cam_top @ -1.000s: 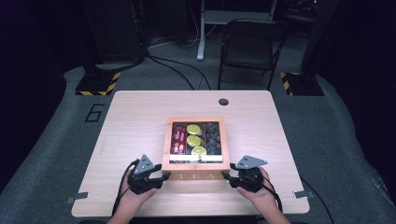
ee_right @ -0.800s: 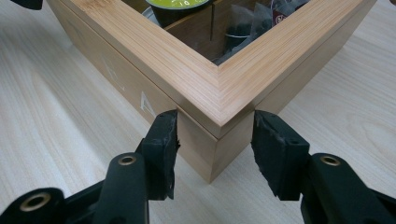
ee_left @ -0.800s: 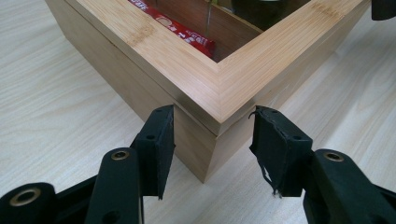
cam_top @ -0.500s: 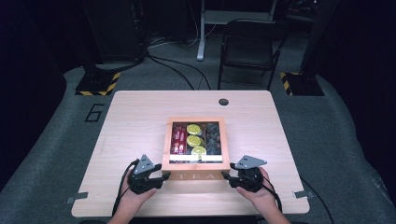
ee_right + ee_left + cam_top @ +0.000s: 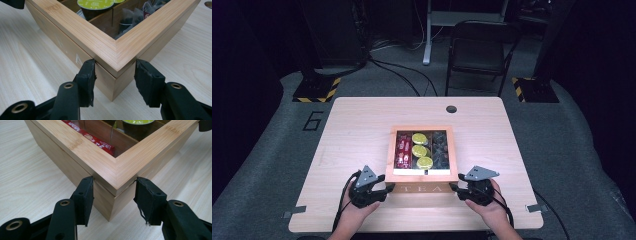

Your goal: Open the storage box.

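A bamboo tea box [image 5: 388,155] marked TEA on its front sits at the middle of the table. Inside are red packets [image 5: 402,147], green-topped capsules [image 5: 419,150] and dark tea bags [image 5: 440,147]. My left gripper [image 5: 388,188] is at the box's near left corner [image 5: 115,173]. Its jaws are spread around the corner, and its fingertips [image 5: 87,185] touch the sides at the lid seam. My right gripper [image 5: 453,187] straddles the near right corner [image 5: 116,56] the same way, with its pads [image 5: 88,71] at the seam. The other gripper's black tip [image 5: 15,3] shows along the box's front.
The wooden table [image 5: 352,130] has a round cable hole [image 5: 451,108] at its far edge. Behind it stand a black chair [image 5: 477,50] and two stands on yellow-black striped bases [image 5: 314,90] [image 5: 532,90]. A "6" [image 5: 313,120] is marked on the floor at left.
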`<control>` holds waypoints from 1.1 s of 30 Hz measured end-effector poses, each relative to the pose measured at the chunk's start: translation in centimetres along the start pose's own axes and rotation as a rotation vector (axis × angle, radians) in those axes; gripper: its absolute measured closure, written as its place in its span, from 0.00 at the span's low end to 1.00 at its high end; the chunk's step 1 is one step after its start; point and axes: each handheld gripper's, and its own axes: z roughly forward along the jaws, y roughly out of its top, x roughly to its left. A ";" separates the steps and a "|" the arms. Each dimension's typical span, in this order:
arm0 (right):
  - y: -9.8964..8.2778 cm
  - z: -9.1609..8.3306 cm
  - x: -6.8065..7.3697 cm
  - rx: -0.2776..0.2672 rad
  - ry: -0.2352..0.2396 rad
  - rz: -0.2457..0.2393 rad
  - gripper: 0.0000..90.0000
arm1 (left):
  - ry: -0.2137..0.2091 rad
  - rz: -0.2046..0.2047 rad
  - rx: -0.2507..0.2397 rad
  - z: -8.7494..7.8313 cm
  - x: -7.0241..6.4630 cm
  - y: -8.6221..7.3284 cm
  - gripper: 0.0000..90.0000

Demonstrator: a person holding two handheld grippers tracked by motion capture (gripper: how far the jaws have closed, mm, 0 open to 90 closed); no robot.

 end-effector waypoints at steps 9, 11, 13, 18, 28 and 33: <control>0.1 -0.1 0.1 -0.010 -0.011 -0.005 0.56 | 0.004 -0.006 -0.011 0.0 0.0 0.2 0.55; 0.2 -0.1 0.1 -0.013 -0.016 -0.013 0.56 | 0.002 -0.012 -0.018 0.0 0.0 0.3 0.55; 0.3 -0.1 0.1 -0.022 -0.020 -0.017 0.56 | -0.011 -0.022 -0.020 -0.1 0.0 0.3 0.55; 0.5 -0.3 0.2 -0.034 -0.031 -0.019 0.56 | -0.009 -0.033 -0.038 -0.2 0.0 0.5 0.55; 0.8 -0.6 0.2 -0.046 -0.033 -0.007 0.55 | -0.014 -0.045 -0.053 -0.4 0.1 0.8 0.54; 1.2 -0.8 0.0 -0.061 -0.024 0.002 0.55 | -0.019 -0.052 -0.057 -0.7 0.2 1.3 0.54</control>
